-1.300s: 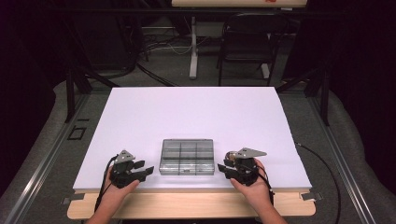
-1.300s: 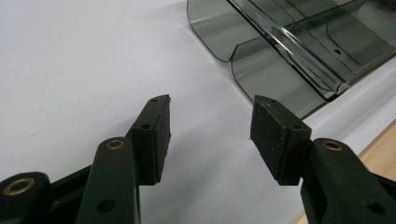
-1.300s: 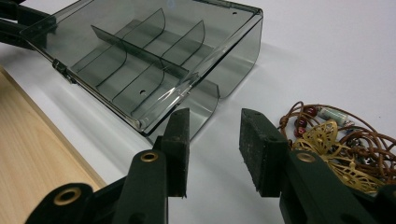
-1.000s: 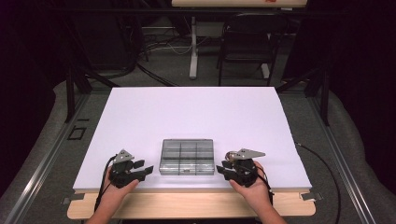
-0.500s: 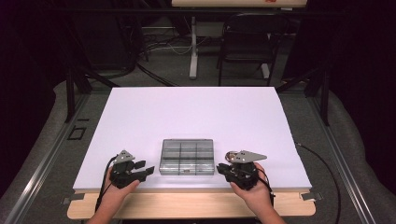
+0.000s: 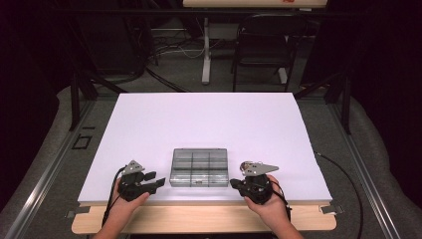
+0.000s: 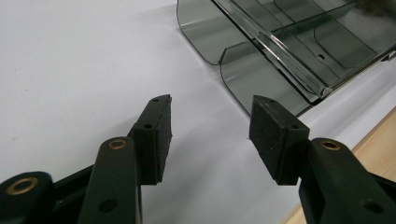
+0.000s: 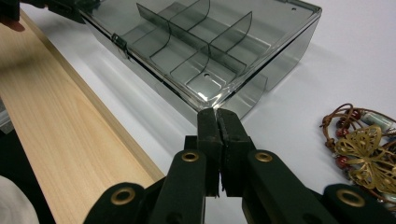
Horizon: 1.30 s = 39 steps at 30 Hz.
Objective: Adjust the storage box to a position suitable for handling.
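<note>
From above, the clear compartment box (image 6: 199, 168) was seen between both grippers at the table's near edge. The left gripper (image 7: 210, 126) was held wide, empty. The right gripper (image 8: 217, 122), just closed on nothing, was seen at the box's corner; a nudge risked pushing it, or the nearby butterfly necklace (image 8: 364, 144) being snagged.

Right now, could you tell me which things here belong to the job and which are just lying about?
In use: clear divided box; butterfly bracelet; left gripper, open; right gripper, shut on nothing.
Lying about: chair; floor cables.
</note>
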Tool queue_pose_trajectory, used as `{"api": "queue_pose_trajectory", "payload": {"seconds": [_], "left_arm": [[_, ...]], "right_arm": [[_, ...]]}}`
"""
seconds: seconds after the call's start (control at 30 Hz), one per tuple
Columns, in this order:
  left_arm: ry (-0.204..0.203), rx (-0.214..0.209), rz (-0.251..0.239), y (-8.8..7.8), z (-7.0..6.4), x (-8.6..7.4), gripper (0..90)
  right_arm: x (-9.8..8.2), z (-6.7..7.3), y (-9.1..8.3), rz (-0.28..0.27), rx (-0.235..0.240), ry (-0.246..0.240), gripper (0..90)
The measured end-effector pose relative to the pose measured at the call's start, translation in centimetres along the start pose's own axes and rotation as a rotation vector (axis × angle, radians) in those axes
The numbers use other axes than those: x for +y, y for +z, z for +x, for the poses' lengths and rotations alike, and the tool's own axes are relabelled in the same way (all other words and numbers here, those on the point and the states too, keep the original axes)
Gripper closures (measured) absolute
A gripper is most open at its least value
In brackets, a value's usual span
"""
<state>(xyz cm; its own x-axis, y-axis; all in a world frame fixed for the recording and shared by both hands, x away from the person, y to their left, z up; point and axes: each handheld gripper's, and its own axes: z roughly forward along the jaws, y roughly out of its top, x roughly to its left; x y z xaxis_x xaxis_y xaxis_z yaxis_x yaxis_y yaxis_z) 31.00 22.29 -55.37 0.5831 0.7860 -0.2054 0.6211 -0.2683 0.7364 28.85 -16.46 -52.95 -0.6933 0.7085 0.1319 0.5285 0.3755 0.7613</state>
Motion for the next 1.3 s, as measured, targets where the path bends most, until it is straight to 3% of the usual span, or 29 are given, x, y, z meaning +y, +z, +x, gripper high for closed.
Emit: {"api": "queue_pose_trajectory", "payload": {"seconds": [0.53,1.3], "left_arm": [[0.002,-0.002,0.002,0.02,-0.12,0.01,49.3],[0.016,-0.018,-0.021,-0.31,-0.8,0.17,50.2]], "right_arm": [[-0.12,0.32,0.74,0.024,0.012,-0.015,89.4],[0.2,0.3,0.39,-0.013,0.02,-0.005,89.2]]}}
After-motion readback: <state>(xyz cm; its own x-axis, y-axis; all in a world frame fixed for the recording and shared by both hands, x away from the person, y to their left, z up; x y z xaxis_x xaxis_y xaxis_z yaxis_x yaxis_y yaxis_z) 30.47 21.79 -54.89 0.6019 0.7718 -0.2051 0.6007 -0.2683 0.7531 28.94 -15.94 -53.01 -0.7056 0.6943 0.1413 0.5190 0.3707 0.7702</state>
